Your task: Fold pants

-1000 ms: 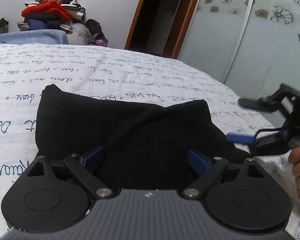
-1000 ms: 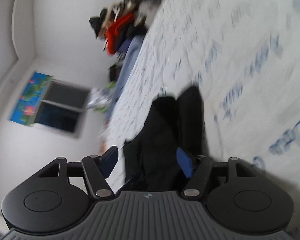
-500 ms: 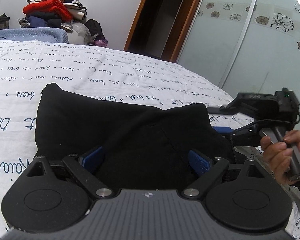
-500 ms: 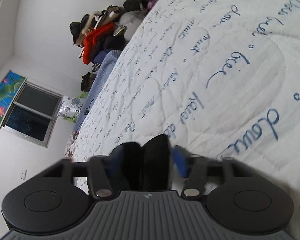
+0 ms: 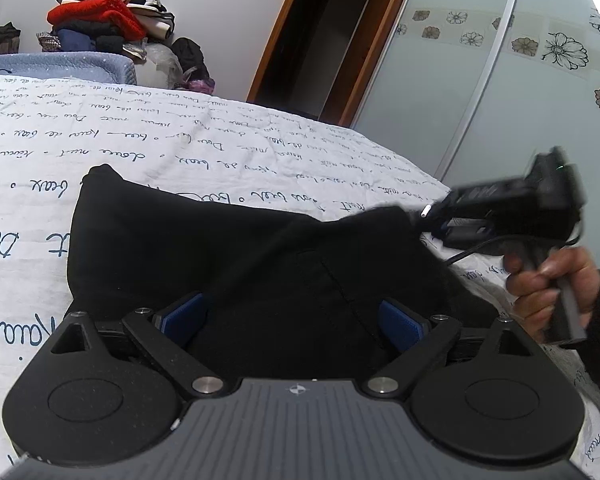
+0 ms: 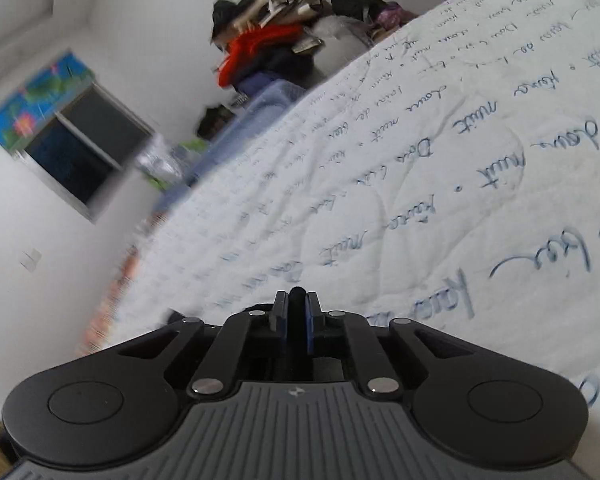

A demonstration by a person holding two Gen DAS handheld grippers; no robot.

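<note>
Black pants (image 5: 228, 248) lie bunched on the white quilt with blue script (image 5: 140, 148). My left gripper (image 5: 292, 316) is open, its blue pads on either side of the near part of the pants. My right gripper (image 5: 432, 220) shows in the left wrist view at the pants' right corner, held by a hand. In the right wrist view the right gripper (image 6: 296, 312) is shut on a thin fold of the black pants (image 6: 297, 294); the rest of the pants is hidden under it.
A pile of clothes (image 5: 108, 20) stands beyond the bed's far side. A doorway (image 5: 308, 40) and a frosted sliding door (image 5: 500, 80) are to the right. In the right wrist view a window (image 6: 80, 152) is on the left wall.
My right gripper has closed on the pants' right corner and lifted it a little. My left gripper has stayed open over the near part of the pants.
</note>
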